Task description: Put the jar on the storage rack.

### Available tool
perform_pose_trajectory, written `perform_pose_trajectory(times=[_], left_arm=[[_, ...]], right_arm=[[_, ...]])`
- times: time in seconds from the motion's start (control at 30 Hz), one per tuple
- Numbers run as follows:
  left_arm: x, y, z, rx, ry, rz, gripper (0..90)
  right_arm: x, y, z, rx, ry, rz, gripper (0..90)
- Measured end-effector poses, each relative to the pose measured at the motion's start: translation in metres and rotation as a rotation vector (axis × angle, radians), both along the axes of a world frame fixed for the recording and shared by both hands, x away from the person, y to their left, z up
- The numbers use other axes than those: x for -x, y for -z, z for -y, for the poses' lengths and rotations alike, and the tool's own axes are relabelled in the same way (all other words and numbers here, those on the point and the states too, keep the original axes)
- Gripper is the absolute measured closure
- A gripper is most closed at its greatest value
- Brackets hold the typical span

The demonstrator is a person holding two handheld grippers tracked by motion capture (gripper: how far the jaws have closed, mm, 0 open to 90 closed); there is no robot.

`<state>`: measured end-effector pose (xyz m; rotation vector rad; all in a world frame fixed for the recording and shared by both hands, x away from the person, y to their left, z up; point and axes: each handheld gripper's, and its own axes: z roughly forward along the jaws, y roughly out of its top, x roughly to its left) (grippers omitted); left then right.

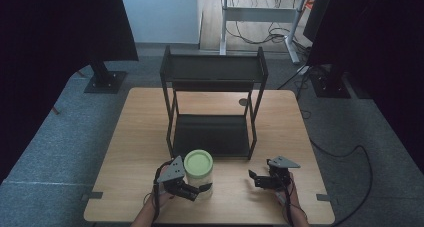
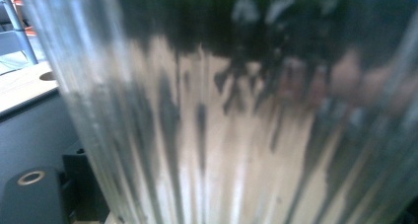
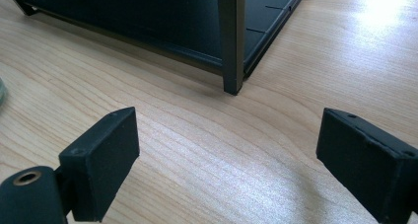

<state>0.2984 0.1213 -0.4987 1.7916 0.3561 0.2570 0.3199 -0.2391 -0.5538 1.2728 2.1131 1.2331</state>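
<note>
Clear ribbed glass jar with a pale green round lid point(image 1: 199, 173) stands upright on the light wooden table point(image 1: 135, 137), near the front edge, just in front of the black two-tier metal shelf rack point(image 1: 212, 104). Not on the rack yet; both tiers look bare.

Left gripper point(image 1: 196, 190) is at the jar's front-left side, jaws around the lower body. In the left gripper view the ribbed glass point(image 2: 222, 125) sits right up against the camera, so I judge it clamped on the jar, though actual pad contact can't be seen.

Right gripper point(image 1: 253, 177) hovers over bare table toward the front right corner, jaws wide apart, holding nothing, aimed at the rack's front right leg point(image 3: 232, 46).

Progress: grasp likely made. Left: lift, carry, set on a tier, release.
</note>
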Motion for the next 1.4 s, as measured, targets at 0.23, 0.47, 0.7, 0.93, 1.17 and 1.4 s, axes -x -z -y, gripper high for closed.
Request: perform_pose_trajectory(times=[0.23, 0.47, 0.7, 0.93, 1.17, 1.4], left_arm=[[0.002, -0.012, -0.003, 0.023, -0.001, 0.020, 10.7], [0.002, -0.014, 0.001, 0.004, -0.005, 0.020, 10.7], [0.001, -0.017, 0.005, -0.001, 0.003, 0.026, 10.7], [-0.001, -0.017, 0.007, -0.011, 0.002, 0.029, 10.7], [-0.005, -0.014, 0.007, -0.013, -0.010, 0.012, 10.7], [-0.011, -0.015, 0.009, -0.019, -0.001, 0.012, 10.7]], right_arm=[[0.000, 0.000, -0.001, 0.004, -0.001, -0.002, 9.2], [0.000, 0.000, -0.002, 0.012, -0.002, 0.001, 9.2], [0.000, 0.000, -0.002, 0.017, -0.006, 0.000, 9.2], [0.000, 0.000, -0.003, 0.027, -0.007, -0.001, 9.2], [0.001, 0.000, -0.006, 0.052, -0.008, 0.001, 9.1], [0.000, 0.000, -0.007, 0.069, -0.015, 0.000, 9.1]])
